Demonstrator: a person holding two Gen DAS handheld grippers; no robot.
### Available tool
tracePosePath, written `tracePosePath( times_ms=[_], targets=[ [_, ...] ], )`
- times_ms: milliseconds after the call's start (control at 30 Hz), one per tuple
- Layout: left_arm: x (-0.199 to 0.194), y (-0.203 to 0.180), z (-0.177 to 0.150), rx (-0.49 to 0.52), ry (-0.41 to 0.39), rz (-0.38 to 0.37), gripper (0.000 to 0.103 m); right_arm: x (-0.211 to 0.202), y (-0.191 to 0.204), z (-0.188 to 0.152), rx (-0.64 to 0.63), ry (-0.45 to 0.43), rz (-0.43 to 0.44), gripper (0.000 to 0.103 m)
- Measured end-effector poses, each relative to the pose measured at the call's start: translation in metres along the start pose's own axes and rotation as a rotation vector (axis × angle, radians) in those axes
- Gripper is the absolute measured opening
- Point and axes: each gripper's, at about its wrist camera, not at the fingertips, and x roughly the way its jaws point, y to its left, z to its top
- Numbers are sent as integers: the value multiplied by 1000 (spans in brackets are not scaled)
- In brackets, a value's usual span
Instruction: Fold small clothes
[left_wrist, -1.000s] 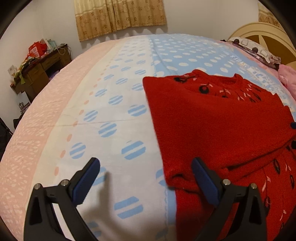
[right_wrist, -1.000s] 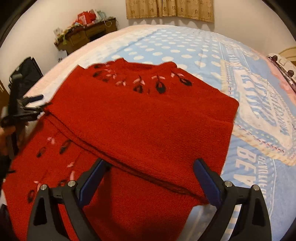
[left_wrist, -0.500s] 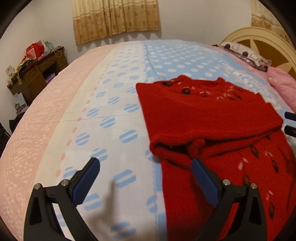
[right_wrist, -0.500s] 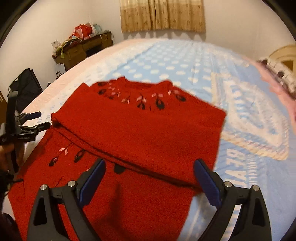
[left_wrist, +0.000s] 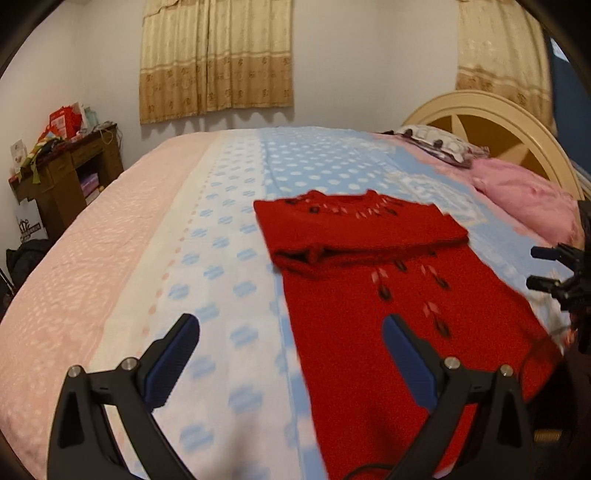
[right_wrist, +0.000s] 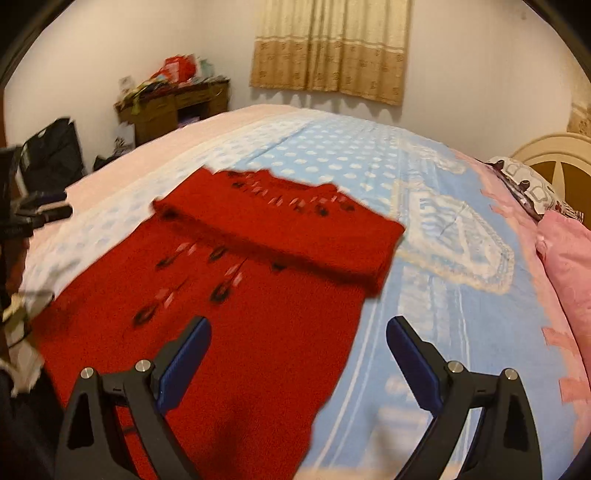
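In the left wrist view, one red knitted sweater (left_wrist: 388, 295) is seen spread on the bed (left_wrist: 184, 240), ahead of and to the right of the left gripper (left_wrist: 291, 354), whose jaws are spread wide with nothing between them. The sweater's fuzzy top part is folded over into a thick band across the chest, and small dark and pale leaf-shaped marks run along the neckline and down the front. The bed is covered by a blanket striped in pink, white and pale blue with dots. Beyond the jaws, one curved cream headboard (left_wrist: 491, 122), one pink pillow (left_wrist: 524, 199), two beige curtains and one cluttered wooden desk (left_wrist: 70, 170) are visible. The right gripper (left_wrist: 546, 269) appears at the right edge. In the right wrist view, the same single sweater (right_wrist: 236, 295) lies ahead and left of the right gripper (right_wrist: 299, 350); its lower part extends under the left jaw. These jaws are likewise held wide apart and empty. The folded band is blurred. The left gripper (right_wrist: 40, 210) is seen at the far left edge.
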Motion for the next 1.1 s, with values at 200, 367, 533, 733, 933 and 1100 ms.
tracePosePath(
  times_ms=[200,367,533,733,933,1100],
  targets=[
    [-33,-2,-50,-16,56,-8,102,-33,17,-56,75,55,57,96],
    [-33,-11,-78,-42,103,-42,101,-58,22,-85,120,61,43,96],
    [-37,-39,-90,37,139,-105,100,-95,23,-110,84,35,-8,96],
    [-24,-37,-99,40,162,-105,87,-95,14,-140,182,47,27,96],
    [-12,-23,-110,-35,185,-116,82,-71,21,-141,195,51,92,96],
    [-11,-26,-112,-21,149,-116,82,-59,22,-139,198,55,104,46]
  ],
)
